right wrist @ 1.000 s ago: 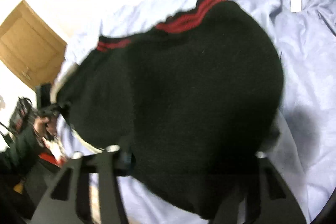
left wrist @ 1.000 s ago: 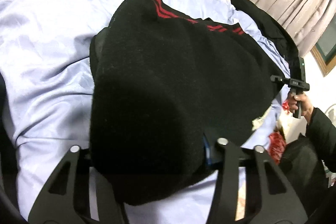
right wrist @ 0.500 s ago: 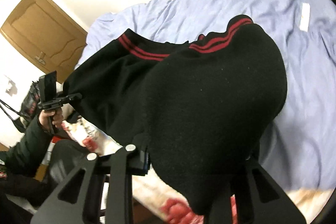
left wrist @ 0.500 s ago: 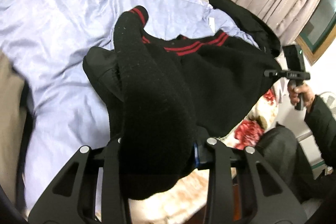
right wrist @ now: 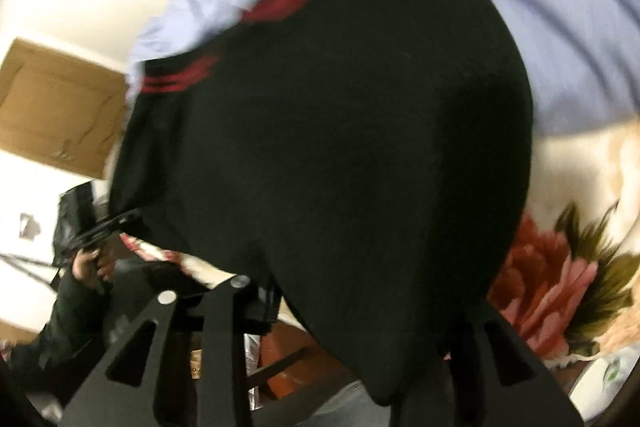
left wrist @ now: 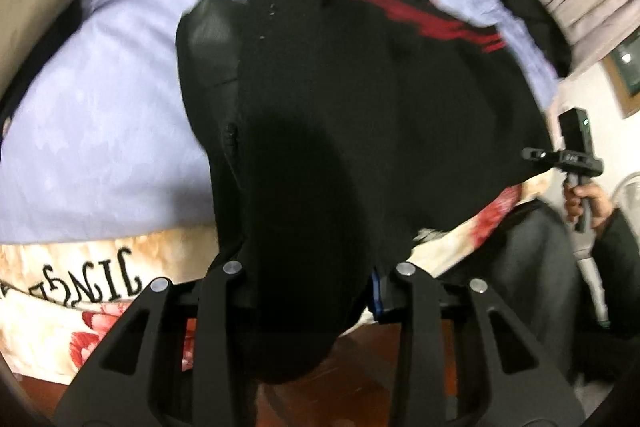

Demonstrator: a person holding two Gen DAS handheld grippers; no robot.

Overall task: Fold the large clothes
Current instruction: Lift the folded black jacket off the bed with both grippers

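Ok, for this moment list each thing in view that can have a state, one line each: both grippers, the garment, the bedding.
Left gripper: shut on a bunched fold of the black garment.
Right gripper: shut on the garment; jaws have just been opening a little.
Black garment: lifted at both gripped ends, far part on the bed, not yet folded flat.
Lavender sheet: spread, wrinkled.
Floral blanket: hanging at the bed's edge.

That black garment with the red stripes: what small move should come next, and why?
Probably carry it back over the lavender sheet and lay it flat. Both tools, left and right, grip the black garment bunched, and its near end hangs past the bed's edge above the floor.
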